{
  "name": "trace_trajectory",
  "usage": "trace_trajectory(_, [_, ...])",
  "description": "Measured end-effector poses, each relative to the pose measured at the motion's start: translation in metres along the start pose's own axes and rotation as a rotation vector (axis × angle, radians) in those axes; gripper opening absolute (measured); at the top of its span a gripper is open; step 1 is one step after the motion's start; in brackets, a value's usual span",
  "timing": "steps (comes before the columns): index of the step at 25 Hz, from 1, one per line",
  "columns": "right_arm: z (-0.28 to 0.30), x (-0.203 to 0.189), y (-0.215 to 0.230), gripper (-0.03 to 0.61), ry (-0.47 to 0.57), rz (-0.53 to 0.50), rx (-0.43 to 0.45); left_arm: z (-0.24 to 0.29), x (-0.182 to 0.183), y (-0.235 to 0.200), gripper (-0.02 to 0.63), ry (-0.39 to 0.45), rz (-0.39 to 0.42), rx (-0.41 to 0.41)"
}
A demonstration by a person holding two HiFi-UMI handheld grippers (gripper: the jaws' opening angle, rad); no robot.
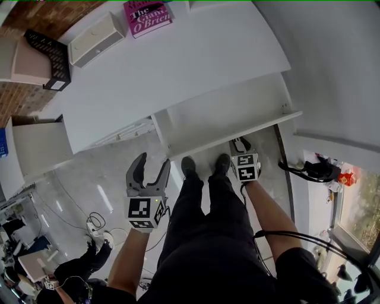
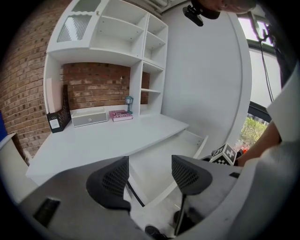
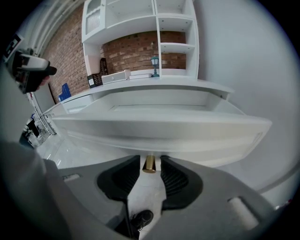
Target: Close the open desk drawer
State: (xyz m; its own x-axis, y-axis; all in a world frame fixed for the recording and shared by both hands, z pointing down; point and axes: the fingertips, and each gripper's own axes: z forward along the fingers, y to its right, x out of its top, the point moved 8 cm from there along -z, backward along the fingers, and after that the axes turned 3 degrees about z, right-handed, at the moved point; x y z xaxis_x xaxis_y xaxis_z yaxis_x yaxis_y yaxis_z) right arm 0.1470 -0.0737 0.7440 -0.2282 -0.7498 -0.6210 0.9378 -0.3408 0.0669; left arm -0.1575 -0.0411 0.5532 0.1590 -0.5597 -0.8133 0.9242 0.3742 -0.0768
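Note:
The white desk drawer (image 1: pixel 228 113) stands pulled out from under the desk top (image 1: pixel 178 65); its front panel (image 3: pixel 159 129) fills the right gripper view. A small brass knob (image 3: pixel 149 165) under that panel sits between the jaws of my right gripper (image 3: pixel 150 160), with a thin gap on each side. In the head view the right gripper (image 1: pixel 239 143) is at the drawer's front edge. My left gripper (image 1: pixel 153 163) hangs open over the floor to the drawer's left, nothing between its pads (image 2: pixel 112 180).
On the desk are a pink book (image 1: pixel 148 16), a white box (image 1: pixel 95 38) and a black file holder (image 1: pixel 50 56). The person's legs and shoes (image 1: pixel 189 167) stand just before the drawer. Cables (image 1: pixel 95 228) lie on the floor at left, black gear (image 1: pixel 314 171) at right.

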Motion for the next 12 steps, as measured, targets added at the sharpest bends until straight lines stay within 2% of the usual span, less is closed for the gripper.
trace_trajectory(12, [0.021, 0.033, 0.001, 0.143, 0.02, 0.011, 0.007, 0.01, 0.009, -0.01, 0.281, 0.01, -0.015, 0.02])
